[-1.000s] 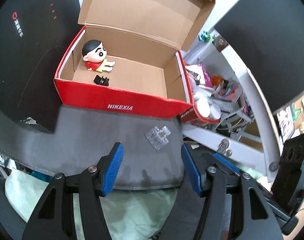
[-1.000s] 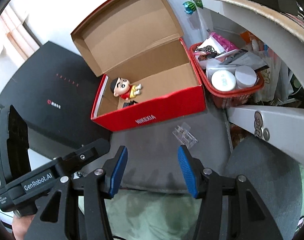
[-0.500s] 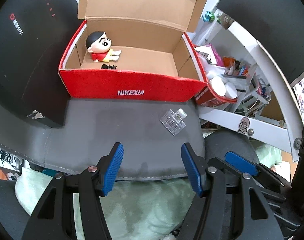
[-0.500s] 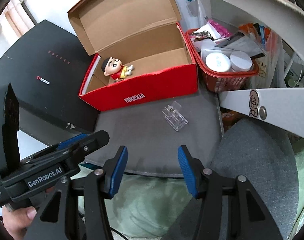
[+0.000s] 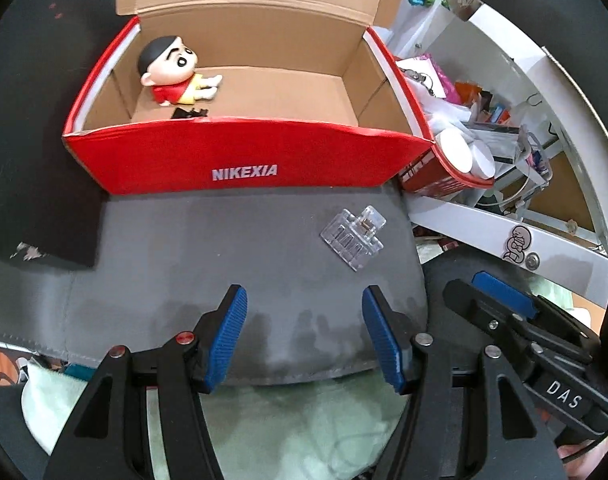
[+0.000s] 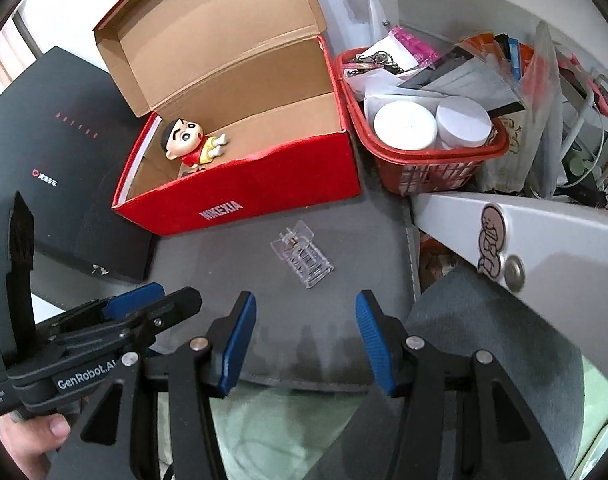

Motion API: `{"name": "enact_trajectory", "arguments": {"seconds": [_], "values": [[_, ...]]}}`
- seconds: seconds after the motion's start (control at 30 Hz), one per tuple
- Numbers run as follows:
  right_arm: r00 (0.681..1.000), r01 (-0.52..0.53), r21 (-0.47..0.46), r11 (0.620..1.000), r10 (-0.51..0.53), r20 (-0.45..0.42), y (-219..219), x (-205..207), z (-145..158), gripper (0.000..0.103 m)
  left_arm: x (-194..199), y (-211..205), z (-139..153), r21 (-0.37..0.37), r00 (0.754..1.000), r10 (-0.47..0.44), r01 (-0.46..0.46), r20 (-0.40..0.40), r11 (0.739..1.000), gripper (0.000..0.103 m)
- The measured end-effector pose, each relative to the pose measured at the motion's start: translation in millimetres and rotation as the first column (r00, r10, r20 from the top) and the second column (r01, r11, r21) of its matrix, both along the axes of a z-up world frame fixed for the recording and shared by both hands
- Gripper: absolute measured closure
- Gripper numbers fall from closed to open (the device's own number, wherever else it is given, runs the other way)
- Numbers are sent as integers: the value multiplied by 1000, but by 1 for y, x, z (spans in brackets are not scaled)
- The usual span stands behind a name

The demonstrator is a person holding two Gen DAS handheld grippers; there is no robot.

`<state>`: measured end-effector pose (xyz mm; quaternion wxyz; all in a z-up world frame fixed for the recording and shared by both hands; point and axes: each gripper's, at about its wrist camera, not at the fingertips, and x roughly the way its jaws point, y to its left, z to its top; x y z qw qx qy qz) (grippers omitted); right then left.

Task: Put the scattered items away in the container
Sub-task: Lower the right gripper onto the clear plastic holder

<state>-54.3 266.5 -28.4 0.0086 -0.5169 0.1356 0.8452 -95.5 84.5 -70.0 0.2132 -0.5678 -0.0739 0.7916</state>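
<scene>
Right wrist view shows it best: the clear plastic clip [image 6: 302,258] is the only loose item I can see left on the grey pad [image 6: 232,272], sitting just ahead of the right gripper [image 6: 306,330], pretty much centred between its blue pads, maybe a touch left. Its long axis runs away from the camera, leaning slightly from far-left to near-right, so the pads would close across the narrow width. Nice lineup.

From the left wrist camera the same clip [image 5: 353,239] is ahead and off to the right of the left gripper [image 5: 304,336], and there it lies diagonally. So I'd say the right one is the better placed, even if both are close.

Both grippers are spread apart with nothing between the pads, neither touching the clip.

The red shoebox [image 6: 264,196] sits at the far edge of the pad, lid flipped up and back, with a cartoon figure [image 6: 190,142] and a small black item [image 5: 188,112] tucked in its left end. Middle and right of the floor look free, so there's lots of drop room.

Watch-outs, my guess: the clip is near the pad's right edge [image 5: 414,240], with the white shelf rail [image 6: 544,224] and red basket [image 6: 432,160] just beyond, and the box's near wall has to be cleared on the lift over.
</scene>
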Motion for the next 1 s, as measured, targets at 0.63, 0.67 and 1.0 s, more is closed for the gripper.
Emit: {"name": "enact_trajectory", "arguments": {"seconds": [0.63,0.67,1.0], "values": [[993,15,-26,1000,-12,115,8,-24,-41,73,-44,35,-31,127,986,-31,10,166,992,64],[993,18,-33,999,-14,118,9,-24,-43,73,-46,35,-33,144,983,-28,2,181,990,64],[992,39,-76,996,-29,119,17,-32,-49,74,-60,37,-55,238,951,37,-114,307,964,80]]}}
